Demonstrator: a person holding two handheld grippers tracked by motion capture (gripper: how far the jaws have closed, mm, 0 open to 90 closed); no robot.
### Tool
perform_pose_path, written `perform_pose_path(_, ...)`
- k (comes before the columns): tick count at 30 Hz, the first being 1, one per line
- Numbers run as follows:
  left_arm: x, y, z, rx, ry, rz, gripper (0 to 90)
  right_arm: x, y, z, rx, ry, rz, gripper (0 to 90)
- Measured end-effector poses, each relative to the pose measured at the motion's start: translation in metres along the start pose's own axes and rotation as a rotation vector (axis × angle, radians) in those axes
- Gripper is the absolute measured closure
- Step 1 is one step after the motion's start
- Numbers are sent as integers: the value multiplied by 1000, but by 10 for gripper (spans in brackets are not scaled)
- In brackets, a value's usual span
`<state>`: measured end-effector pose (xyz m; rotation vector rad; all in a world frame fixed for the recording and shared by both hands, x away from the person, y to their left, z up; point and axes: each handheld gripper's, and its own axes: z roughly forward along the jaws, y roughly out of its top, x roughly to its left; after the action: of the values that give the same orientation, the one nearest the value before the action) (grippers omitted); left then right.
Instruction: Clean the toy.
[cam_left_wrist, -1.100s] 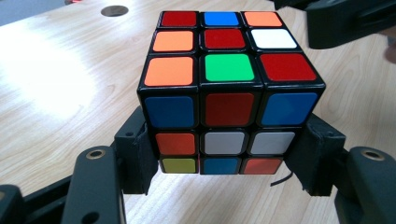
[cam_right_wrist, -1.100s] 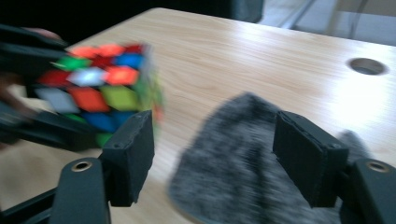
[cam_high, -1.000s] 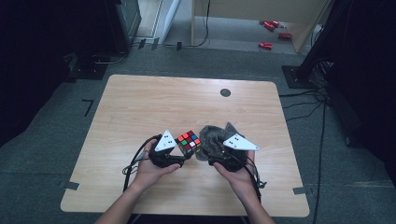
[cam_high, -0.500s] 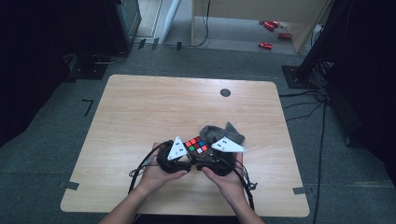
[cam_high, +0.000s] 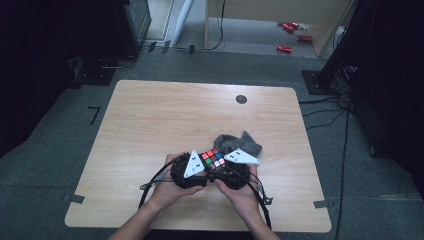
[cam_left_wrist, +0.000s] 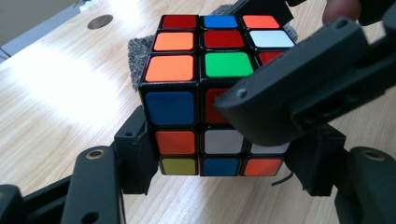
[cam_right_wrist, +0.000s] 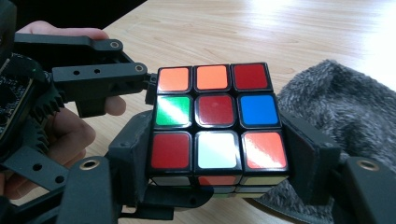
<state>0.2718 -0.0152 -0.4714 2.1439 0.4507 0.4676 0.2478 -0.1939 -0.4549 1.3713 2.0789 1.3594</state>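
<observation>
Two hands hold the left gripper (cam_high: 192, 167) and right gripper (cam_high: 235, 167) on either side of a colourful puzzle cube (cam_high: 212, 159) above the wooden counter (cam_high: 150, 120), beside a grey fuzzy cloth (cam_high: 240, 143).

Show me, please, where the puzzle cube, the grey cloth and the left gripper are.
puzzle cube (cam_right_wrist: 215, 110): right gripper view, top face centre.
grey cloth (cam_right_wrist: 341, 105): right gripper view, fuzzy surface.
left gripper (cam_left_wrist: 219, 165): left gripper view, between its jaws.

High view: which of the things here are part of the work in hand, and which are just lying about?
In the job:
- puzzle cube, gripped from both sides
- left gripper, shut on it
- right gripper, around its top layer

Lying about:
- grey fuzzy cloth behind the cube
- red cans on the floor beyond the table
</observation>
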Motion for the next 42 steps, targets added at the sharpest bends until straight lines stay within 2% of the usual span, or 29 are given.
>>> perform_pose_path(2,2,-1,0,-11,-16,-11,345,-3,0,-2,-2,12,31,343)
perform_pose_path(3,2,-1,0,-17,-17,-7,345,-3,0,-2,-2,12,31,343)
perform_pose_path(4,2,-1,0,-20,-18,-4,331,-8,0,-2,-9,44,63,344)
perform_pose_path(5,2,-2,0,-22,-20,-2,331,-8,0,-2,-9,44,63,344)
perform_pose_path(7,2,-3,1,-23,-18,3,319,-13,2,-6,-26,78,102,344)
perform_pose_path(11,4,-5,1,-32,-13,-1,307,-16,4,-9,-39,96,124,344)
perform_pose_path(16,0,-5,-1,-64,5,35,341,-21,4,-11,-41,145,191,344)
perform_pose_path(18,0,-5,-1,-71,7,37,342,-22,4,-11,-42,155,211,344)
perform_pose_path(27,1,-7,-1,-77,-5,40,346,-24,4,-11,-39,165,233,344)
perform_pose_path(32,1,-6,-4,-83,9,54,350,-24,5,-11,-39,184,228,342)
perform_pose_path(35,4,-6,-5,-77,-33,28,352,-25,7,-11,-38,191,200,320)
perform_pose_path(38,9,-7,-6,-63,-29,11,352,-25,8,-14,-58,175,156,272)
perform_pose_path(42,22,-9,-11,-61,-8,-43,352,-29,12,-22,-114,179,130,245)
